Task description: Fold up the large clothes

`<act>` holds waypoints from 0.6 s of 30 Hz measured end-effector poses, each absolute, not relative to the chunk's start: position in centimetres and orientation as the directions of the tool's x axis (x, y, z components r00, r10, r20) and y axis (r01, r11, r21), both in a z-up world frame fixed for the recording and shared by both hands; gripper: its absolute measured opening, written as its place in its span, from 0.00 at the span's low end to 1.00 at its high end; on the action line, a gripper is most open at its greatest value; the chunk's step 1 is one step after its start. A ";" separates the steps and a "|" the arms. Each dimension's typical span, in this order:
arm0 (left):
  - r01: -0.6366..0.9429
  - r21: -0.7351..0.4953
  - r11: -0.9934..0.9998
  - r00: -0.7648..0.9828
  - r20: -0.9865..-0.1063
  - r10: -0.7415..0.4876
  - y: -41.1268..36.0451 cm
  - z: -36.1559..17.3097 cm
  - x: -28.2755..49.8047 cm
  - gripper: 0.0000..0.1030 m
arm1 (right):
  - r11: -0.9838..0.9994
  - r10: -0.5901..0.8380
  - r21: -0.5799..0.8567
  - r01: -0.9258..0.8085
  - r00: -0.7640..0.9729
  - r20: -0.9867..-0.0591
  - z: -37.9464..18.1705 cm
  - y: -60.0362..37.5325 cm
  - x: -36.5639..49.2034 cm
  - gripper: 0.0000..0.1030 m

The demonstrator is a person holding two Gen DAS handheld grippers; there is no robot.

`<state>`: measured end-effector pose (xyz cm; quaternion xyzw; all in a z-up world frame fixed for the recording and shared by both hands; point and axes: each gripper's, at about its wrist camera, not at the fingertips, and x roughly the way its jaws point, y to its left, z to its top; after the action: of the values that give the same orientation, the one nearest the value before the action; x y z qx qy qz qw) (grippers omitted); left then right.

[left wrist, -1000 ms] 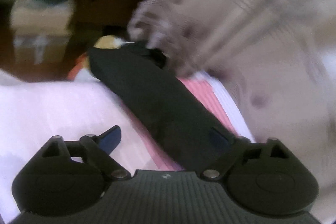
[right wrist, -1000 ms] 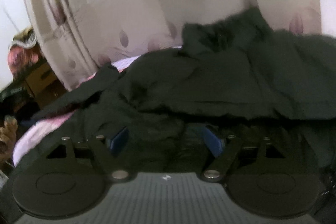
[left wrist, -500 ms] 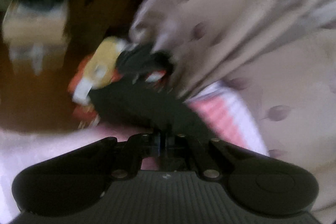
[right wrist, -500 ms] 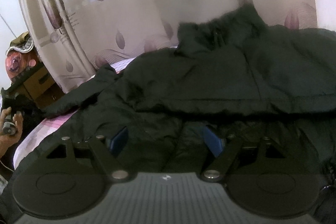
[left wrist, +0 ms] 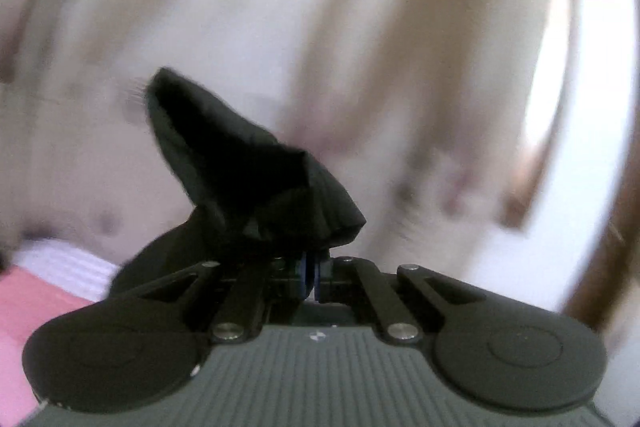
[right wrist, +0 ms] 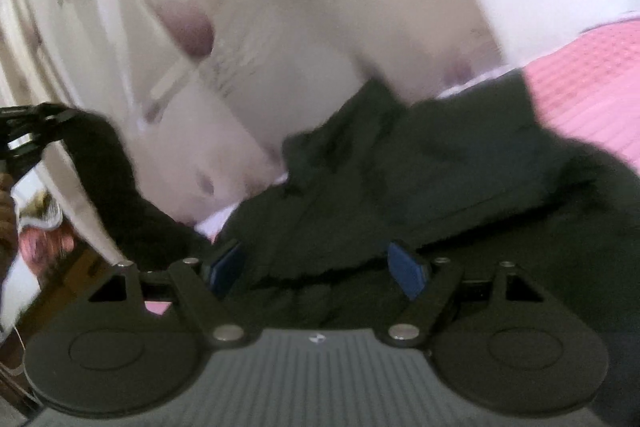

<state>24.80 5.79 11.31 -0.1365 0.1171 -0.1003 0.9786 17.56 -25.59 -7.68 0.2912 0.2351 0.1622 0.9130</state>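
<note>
A large black jacket [right wrist: 420, 187] lies spread over a pink bed cover [right wrist: 592, 83]. My left gripper [left wrist: 310, 277] is shut on the jacket's black sleeve cuff [left wrist: 248, 183], which bunches above the closed blue pads and is lifted off the bed. In the right wrist view that sleeve [right wrist: 108, 183] hangs raised at the left, running up to the left gripper [right wrist: 24, 131]. My right gripper [right wrist: 318, 267] stands open low over the jacket's body, with dark cloth under and between its blue pads [right wrist: 406, 267], which do not press on it.
A cream curtain with purple leaf prints [right wrist: 248, 47] hangs close behind the bed. The bed cover's pink and white edge [left wrist: 44, 279] shows at lower left in the left wrist view. Cluttered boxes and a patterned object [right wrist: 40, 223] sit by the bed's left side.
My left gripper shut on the sleeve end and swung it up and away from the bed toward the curtain. My right gripper shifted over the jacket and rolled, staying open.
</note>
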 end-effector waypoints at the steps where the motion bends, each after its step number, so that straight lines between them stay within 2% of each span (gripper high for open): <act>1: 0.209 -0.276 0.938 0.935 -0.226 -0.275 3.1 10.2 25.6 0.03 | 0.775 0.423 0.614 -0.150 0.845 -0.326 -7.5 -26.7 17.0 0.77; 3: 0.275 -0.253 0.928 0.901 -0.268 -0.340 -0.8 7.3 27.0 0.06 | 0.785 0.395 0.606 -0.131 0.859 -0.326 -7.3 -28.5 16.1 0.77; 4: 0.294 -0.244 0.924 0.887 -0.290 -0.359 -2.4 5.8 27.5 0.15 | 0.791 0.381 0.599 -0.124 0.865 -0.325 -7.2 -29.4 15.6 0.78; 5: 0.311 -0.238 0.920 0.869 -0.320 -0.377 -3.9 4.1 28.0 0.34 | 0.796 0.373 0.594 -0.119 0.869 -0.326 -7.2 -30.0 15.2 0.78; 6: 0.327 -0.238 0.915 0.850 -0.348 -0.395 -5.0 2.3 28.5 0.46 | 0.801 0.365 0.588 -0.114 0.871 -0.329 -7.2 -30.6 14.9 0.78; 7: 0.324 -0.236 0.916 0.844 -0.366 -0.392 -5.8 0.8 28.6 0.68 | 0.807 0.359 0.581 -0.110 0.871 -0.334 -7.2 -31.3 14.5 0.78; 8: 0.315 -0.226 0.922 0.851 -0.362 -0.380 -6.3 -0.4 28.4 0.82 | 0.811 0.356 0.576 -0.107 0.871 -0.339 -7.3 -31.7 14.4 0.78; 9: 0.306 -0.213 0.928 0.864 -0.348 -0.365 -6.2 -1.2 28.0 0.87 | 0.814 0.353 0.571 -0.106 0.871 -0.342 -7.3 -32.1 14.2 0.78; 10: 0.296 -0.205 0.933 0.874 -0.335 -0.351 -5.9 -1.7 27.6 0.98 | 0.818 0.350 0.566 -0.104 0.871 -0.345 -7.3 -32.4 14.1 0.78; 13: 0.265 -0.204 0.942 0.898 -0.304 -0.319 -4.7 -2.5 25.6 1.00 | 0.825 0.352 0.554 -0.115 0.871 -0.342 -7.2 -32.9 14.2 0.78; 16: 0.196 -0.204 0.959 0.909 -0.329 -0.256 -1.6 -3.0 24.6 1.00 | 0.832 0.353 0.541 -0.122 0.869 -0.347 -6.8 -32.5 15.4 0.78; 18: 0.113 -0.190 0.975 0.925 -0.339 -0.173 1.4 -4.2 24.8 1.00 | 0.841 0.351 0.526 -0.126 0.868 -0.351 -6.4 -32.2 17.1 0.78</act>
<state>24.84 1.36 -4.23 -0.0838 0.1797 -0.0731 0.9774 17.14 -32.17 -6.40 0.2516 0.2228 0.1278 0.9331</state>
